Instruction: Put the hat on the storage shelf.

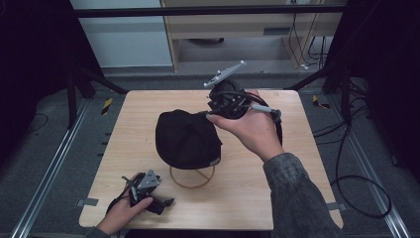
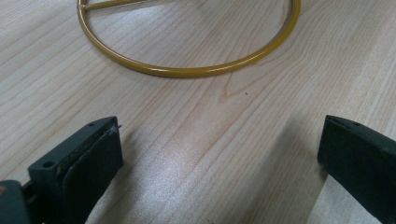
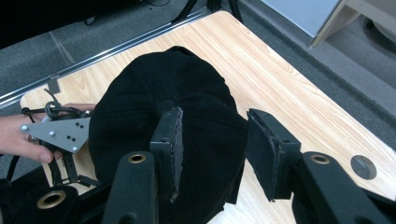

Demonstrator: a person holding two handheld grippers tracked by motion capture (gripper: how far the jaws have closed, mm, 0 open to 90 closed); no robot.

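A black cap (image 1: 187, 139) sits on a yellow wire stand (image 1: 192, 177) about the middle of the pale wooden worktop (image 1: 257, 188), its crown domed upward and a small tag showing at its near right edge. The stand's ring base rests flat on the wood just on the near side of the cap, and in the left claw view that ring (image 2: 187, 70) lies a little way ahead of the jaws, apart from them. The right claw (image 1: 212, 115) hangs at the far right edge of the cap, held in a hand (image 1: 250, 130) that reaches in from the right with a grey sleeve behind it; a grey three-cornered plate stands up on the far side of it and a cable loops off to the right. In the right claw view (image 3: 212, 149) the jaws stand partly apart above the cap's crown (image 3: 187, 93): I can see the fabric below and behind them, with nothing pinched between the pads, so the cap is free of its grip. The left claw (image 1: 166, 202) lies low on the near left part of the worktop, well apart from the cap, held by the other hand (image 1: 121, 213). Its jaws are spread wide over bare wood (image 2: 196, 154), holding nothing.
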